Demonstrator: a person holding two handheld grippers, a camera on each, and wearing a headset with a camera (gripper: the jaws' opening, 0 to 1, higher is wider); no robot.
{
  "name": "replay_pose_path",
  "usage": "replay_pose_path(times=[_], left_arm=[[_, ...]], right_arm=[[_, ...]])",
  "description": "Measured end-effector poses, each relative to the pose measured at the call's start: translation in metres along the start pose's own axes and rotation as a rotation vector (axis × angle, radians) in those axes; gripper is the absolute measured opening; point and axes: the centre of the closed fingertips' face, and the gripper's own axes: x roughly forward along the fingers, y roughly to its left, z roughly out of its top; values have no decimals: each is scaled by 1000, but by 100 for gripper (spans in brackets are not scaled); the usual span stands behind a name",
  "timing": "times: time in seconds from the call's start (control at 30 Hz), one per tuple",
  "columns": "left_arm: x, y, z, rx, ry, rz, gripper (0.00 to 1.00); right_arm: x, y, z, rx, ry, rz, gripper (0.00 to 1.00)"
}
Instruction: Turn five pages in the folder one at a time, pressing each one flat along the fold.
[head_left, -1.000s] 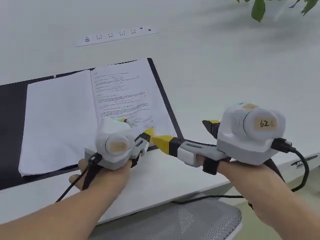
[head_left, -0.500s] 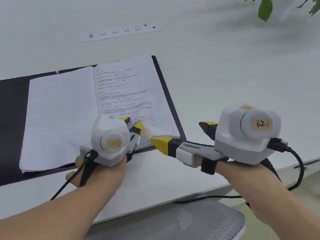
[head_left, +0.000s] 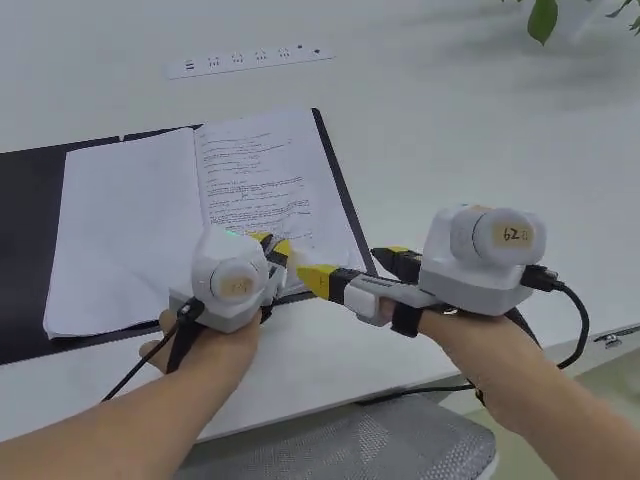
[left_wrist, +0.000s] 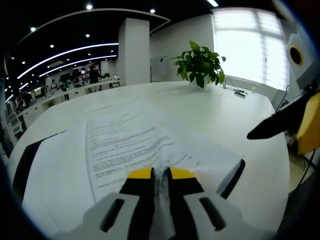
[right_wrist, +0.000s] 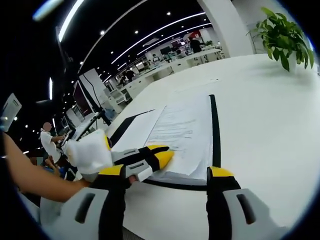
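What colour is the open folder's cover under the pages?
The flat open folder cover is black, clearest in head view.

A broad white tabletop (head_left: 450, 130) stretches away, with a white power strip (head_left: 250, 60) lying flat toward its far side. A leafy potted plant (left_wrist: 200, 62) stands near the tabletop's far right corner, in front of a large bright window (left_wrist: 245, 45). A square white column (left_wrist: 134, 52) rises beyond the far edge. Long curved light strips (left_wrist: 65, 52) and small round spotlights (left_wrist: 89, 6) glow on a dark ceiling (left_wrist: 55, 30). Rows of desks (right_wrist: 175, 62) run through the open office behind. A grey mesh chair seat (head_left: 350, 445) sits below the tabletop's near edge.
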Motion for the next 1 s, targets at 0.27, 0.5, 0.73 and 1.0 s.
replay_pose_path(times=[0.27, 0.5, 0.73, 1.0], left_arm=[[0, 0, 0, 5, -1, 0, 9], [0, 0, 0, 2, 4, -1, 9], [2, 0, -1, -2, 13, 0, 9], [3, 0, -1, -4, 29, 1, 9]], right_arm=[[17, -6, -4, 52, 25, 4, 53], [29, -17, -6, 124, 34, -11, 47], [32, -31, -9, 135, 34, -62, 28], [31, -44, -7, 109, 11, -129, 0]])
